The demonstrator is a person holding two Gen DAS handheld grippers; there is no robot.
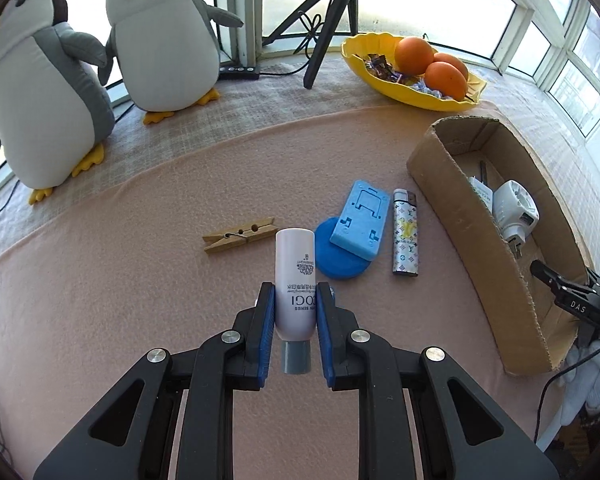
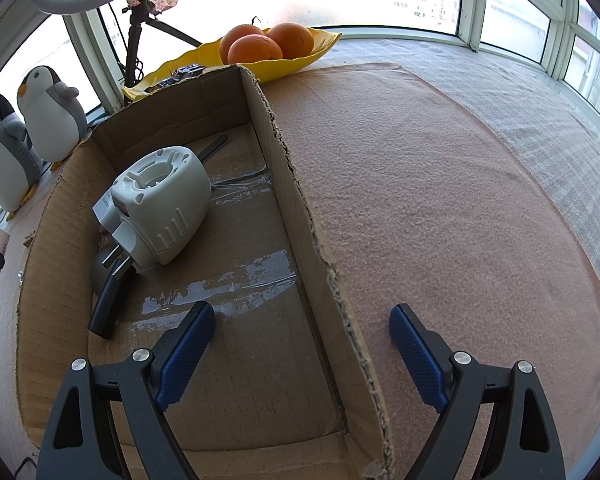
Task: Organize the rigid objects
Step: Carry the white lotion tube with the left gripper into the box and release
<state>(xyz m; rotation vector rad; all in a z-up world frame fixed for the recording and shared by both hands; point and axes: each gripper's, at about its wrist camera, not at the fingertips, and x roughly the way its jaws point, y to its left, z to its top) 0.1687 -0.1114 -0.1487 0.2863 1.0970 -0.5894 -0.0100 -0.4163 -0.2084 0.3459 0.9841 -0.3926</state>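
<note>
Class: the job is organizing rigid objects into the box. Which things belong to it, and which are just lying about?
Job: bottle in left gripper, clothespin, blue stand, lighter, cardboard box, adapter.

Lying about: plush penguins, fruit bowl, tripod.

White bottle (image 1: 294, 280): "OGI"; black clamp (image 1: 572, 300): "DAS".

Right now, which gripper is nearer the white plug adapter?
Right. The right gripper hangs open over the box's wall, near the adapter; the left gripper, holding the bottle, is outside the box.
</note>
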